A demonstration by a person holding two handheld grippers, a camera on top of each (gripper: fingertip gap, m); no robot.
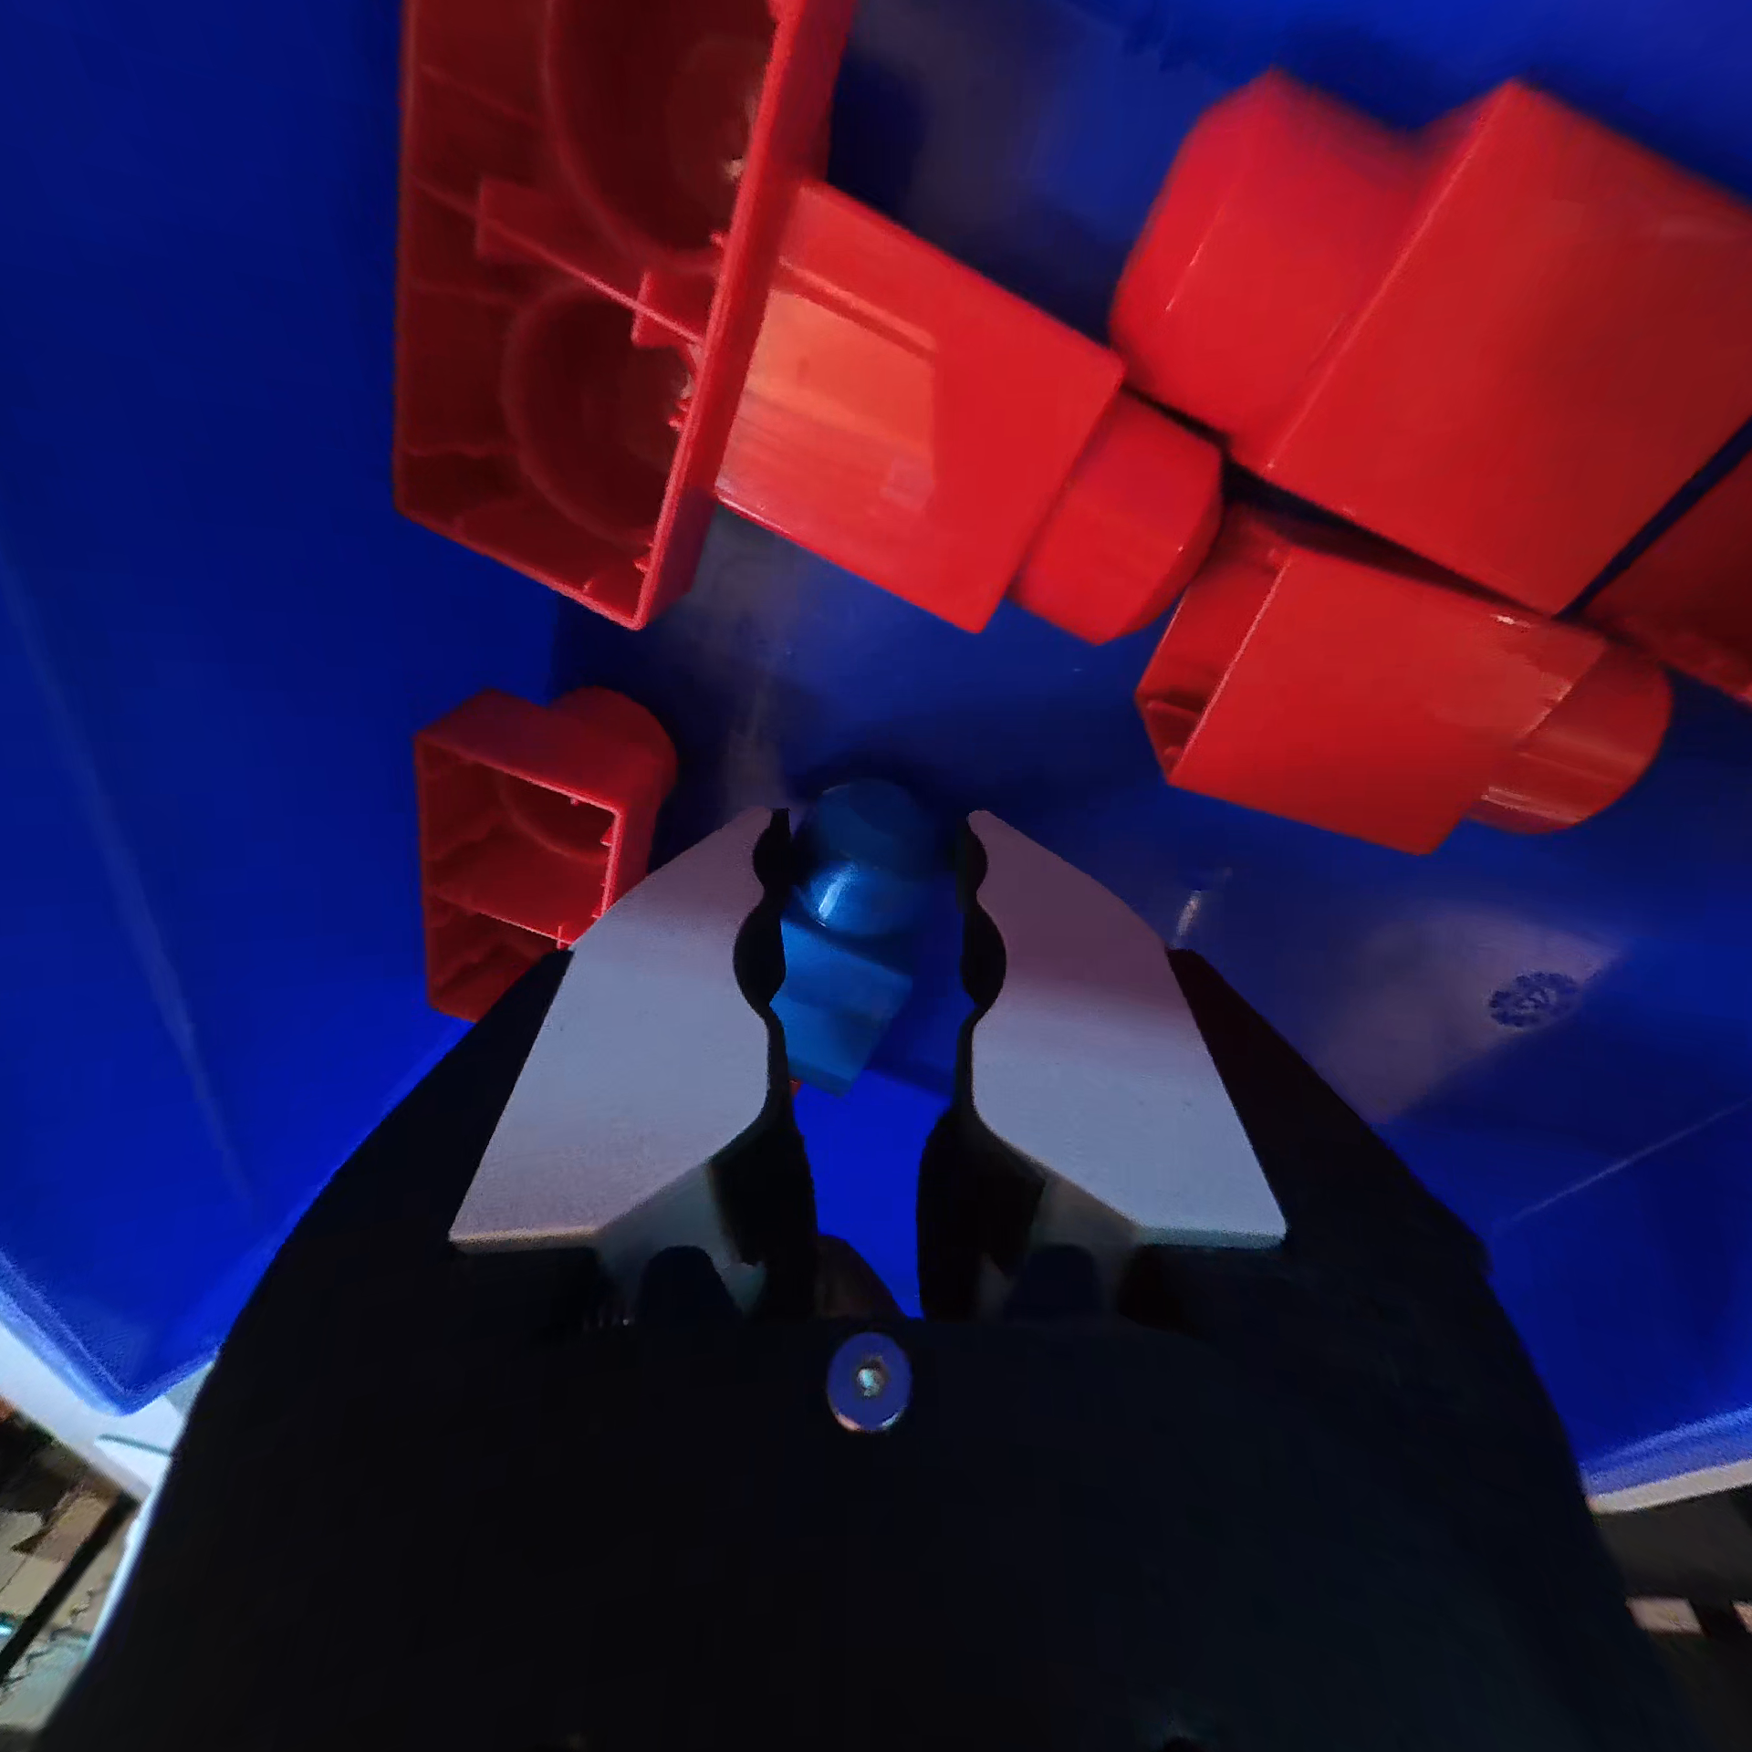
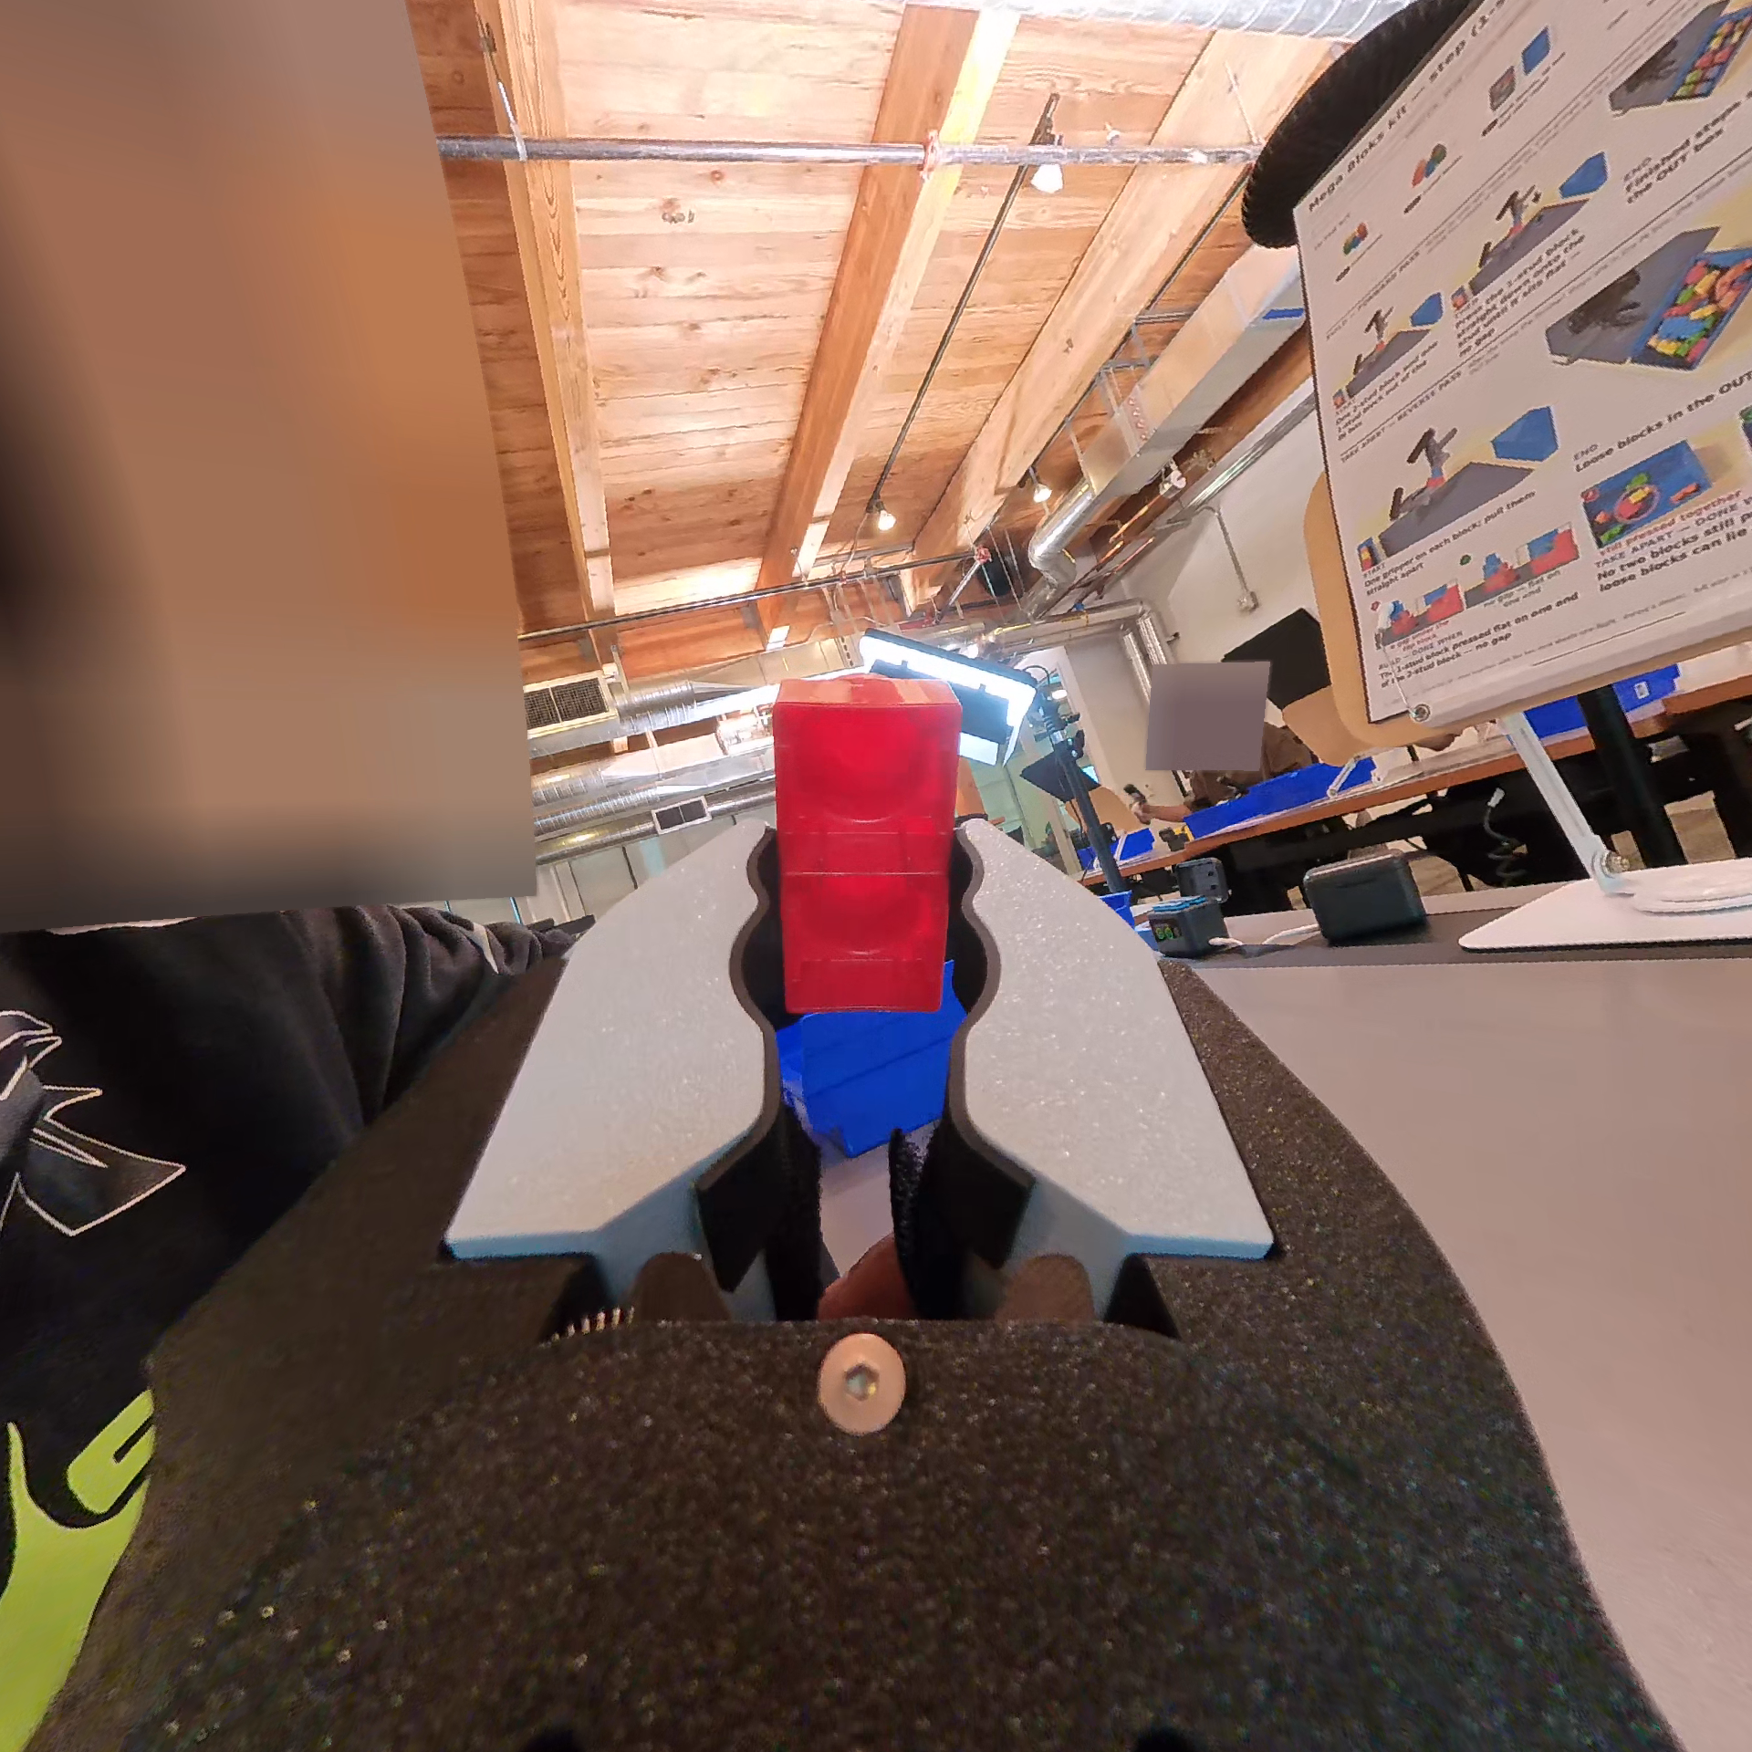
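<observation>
left gripper (image 1: 867, 834): down inside the blue bin (image 1: 190, 664), closed on a small blue block (image 1: 848, 934); both pads look to be against its sides, block sits near the tips.
blue block: low in the bin, stud pointing away, same colour as the floor so its edges are hard to read.
right gripper (image 2: 865, 853): lifted and tilted up toward the ceiling, clamped on a red block (image 2: 861, 853) that stands out past the tips.
neighbours: red blocks (image 1: 948, 398) piled ahead, one red block (image 1: 517, 844) just beside the left finger.
risk 1: tip-only grip on the rounded stud end, block could twist or pop out.
risk 2: left finger may knock the red block beside it.
risk 3: tall red block could pivot in the grasp if bumped.
</observation>
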